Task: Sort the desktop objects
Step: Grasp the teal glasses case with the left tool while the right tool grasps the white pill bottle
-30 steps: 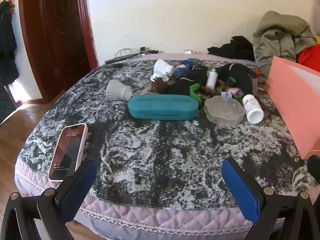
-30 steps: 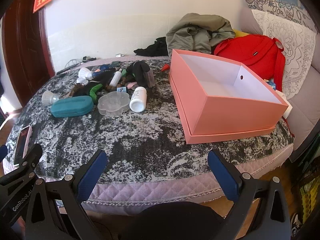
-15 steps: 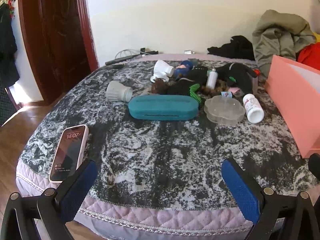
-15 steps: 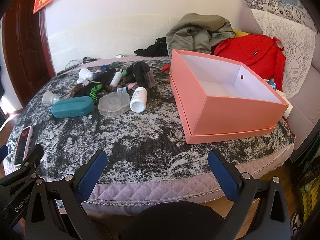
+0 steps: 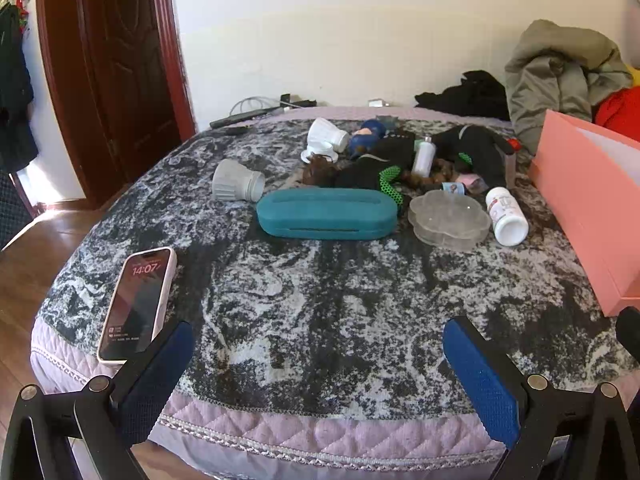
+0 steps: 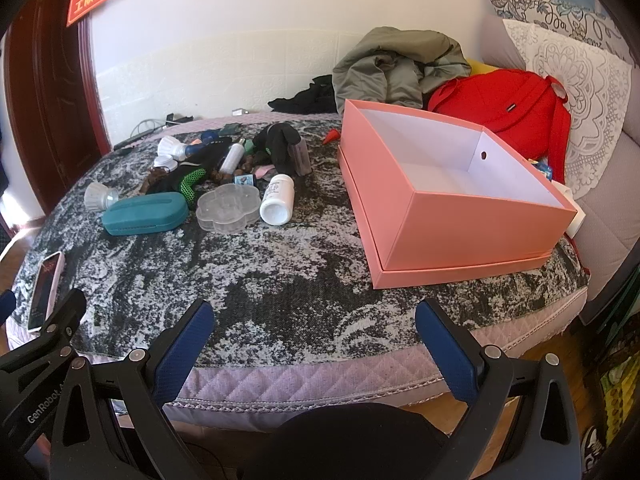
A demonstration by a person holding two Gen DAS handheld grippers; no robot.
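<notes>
Right wrist: pink box [image 6: 472, 216] open, nothing inside visible.

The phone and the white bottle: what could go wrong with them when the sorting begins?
The phone lies at the cover's near left edge, close to the open left gripper; a careless sweep could push it to the floor. The white bottle lies on its side, touching the clear tray, so it may roll or drag the tray when nudged. The pink box sits near the far right edge, a long carry from the pile.
</notes>
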